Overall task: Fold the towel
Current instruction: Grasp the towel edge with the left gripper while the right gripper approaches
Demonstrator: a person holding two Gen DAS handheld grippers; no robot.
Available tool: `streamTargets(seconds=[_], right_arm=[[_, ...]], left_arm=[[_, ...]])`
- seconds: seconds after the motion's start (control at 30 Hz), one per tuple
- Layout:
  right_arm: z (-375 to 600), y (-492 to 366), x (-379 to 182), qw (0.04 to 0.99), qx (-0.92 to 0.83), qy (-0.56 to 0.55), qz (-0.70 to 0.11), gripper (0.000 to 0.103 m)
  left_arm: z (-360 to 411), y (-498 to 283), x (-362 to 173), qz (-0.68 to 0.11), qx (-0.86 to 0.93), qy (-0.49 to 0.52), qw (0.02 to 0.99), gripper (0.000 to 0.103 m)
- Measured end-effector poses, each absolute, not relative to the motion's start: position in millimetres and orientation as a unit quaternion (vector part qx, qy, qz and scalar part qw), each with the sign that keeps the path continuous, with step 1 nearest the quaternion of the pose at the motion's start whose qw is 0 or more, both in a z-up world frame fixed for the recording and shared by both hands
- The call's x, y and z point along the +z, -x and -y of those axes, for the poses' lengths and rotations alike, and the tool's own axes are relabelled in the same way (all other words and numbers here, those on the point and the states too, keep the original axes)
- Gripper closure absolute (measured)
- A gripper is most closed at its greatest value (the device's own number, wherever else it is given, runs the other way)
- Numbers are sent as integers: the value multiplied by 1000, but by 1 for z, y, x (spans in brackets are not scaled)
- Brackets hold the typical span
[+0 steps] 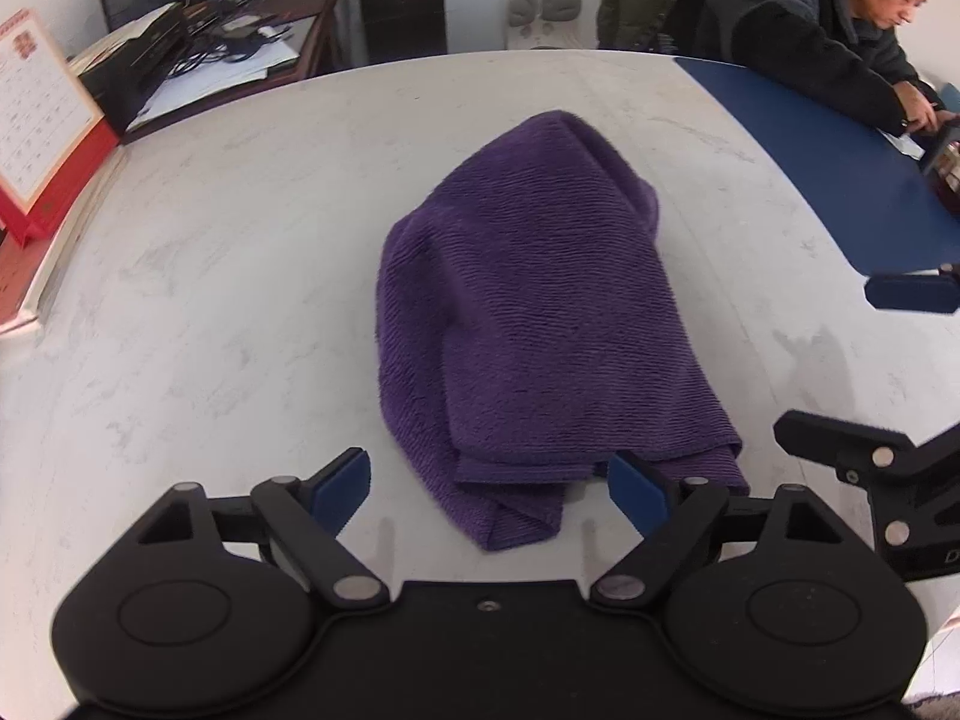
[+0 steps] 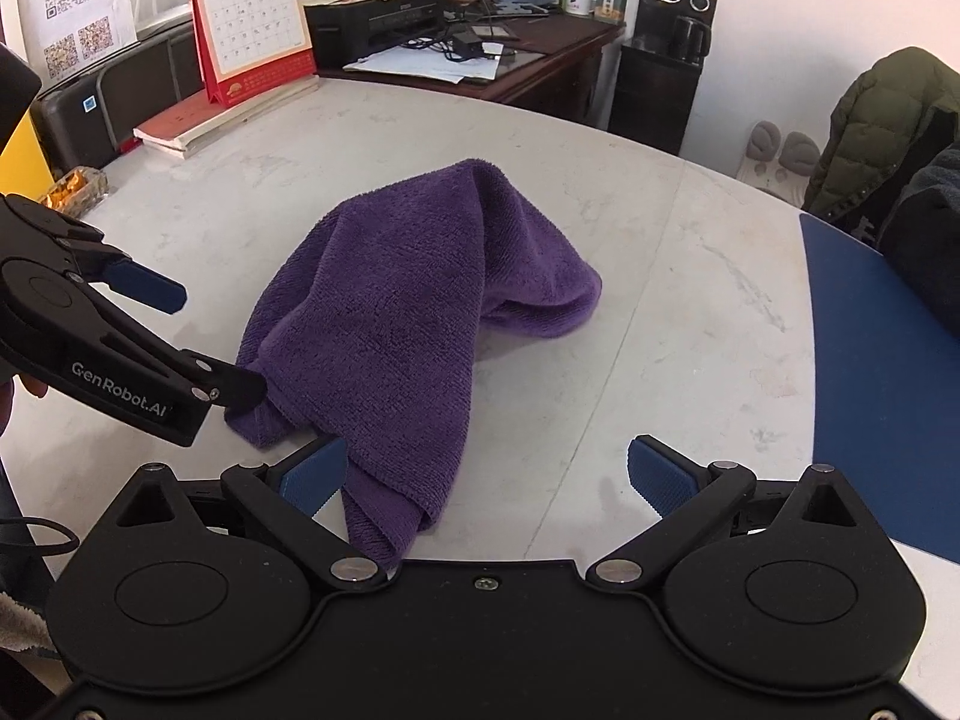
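Observation:
A purple towel (image 1: 528,312) lies crumpled in a loose heap on the white marbled table (image 1: 210,276); it also shows in the right wrist view (image 2: 396,312). My left gripper (image 1: 489,489) is open, its blue pads either side of the towel's near corner, just above the table. It shows from the side in the right wrist view (image 2: 204,342), one finger touching the towel's left edge. My right gripper (image 2: 486,480) is open, its left pad against the towel's near hanging corner. Its fingers show at the right edge of the left wrist view (image 1: 864,360).
A red desk calendar (image 2: 252,18) on books stands at the table's far left. A blue mat (image 2: 888,360) covers the table's right side, where a seated man (image 1: 840,24) works. A cluttered desk (image 2: 468,48) and a water dispenser (image 2: 660,60) stand behind.

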State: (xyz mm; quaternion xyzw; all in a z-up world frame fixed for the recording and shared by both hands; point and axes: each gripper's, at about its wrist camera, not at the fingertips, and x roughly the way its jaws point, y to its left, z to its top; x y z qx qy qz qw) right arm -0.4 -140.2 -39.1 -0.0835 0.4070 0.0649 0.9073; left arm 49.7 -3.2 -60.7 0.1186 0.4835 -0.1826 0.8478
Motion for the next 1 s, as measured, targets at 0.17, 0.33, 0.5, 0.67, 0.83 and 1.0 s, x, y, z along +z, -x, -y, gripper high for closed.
streamTargets(seconds=[0.17, 0.33, 0.5, 0.67, 0.83, 1.0], right_arm=[[150, -5, -42, 910, 55, 80, -404, 1], [154, -1, -45, 908, 45, 69, -411, 1], [157, 0, -48, 907, 38, 61, -414, 1], [158, -4, -54, 906, 38, 58, -418, 1], [153, -1, -61, 902, 46, 64, -424, 1], [144, -10, -71, 895, 72, 97, -430, 11]], left_arm=[[11, -49, -65, -481, -203, -130, 843, 29], [14, -53, -71, -489, -220, -126, 835, 39], [11, -60, -79, -508, -223, -118, 823, 55], [7, -67, -89, -524, -225, -108, 814, 60], [6, -69, -92, -528, -226, -110, 811, 61], [7, -71, -94, -532, -225, -112, 809, 62]])
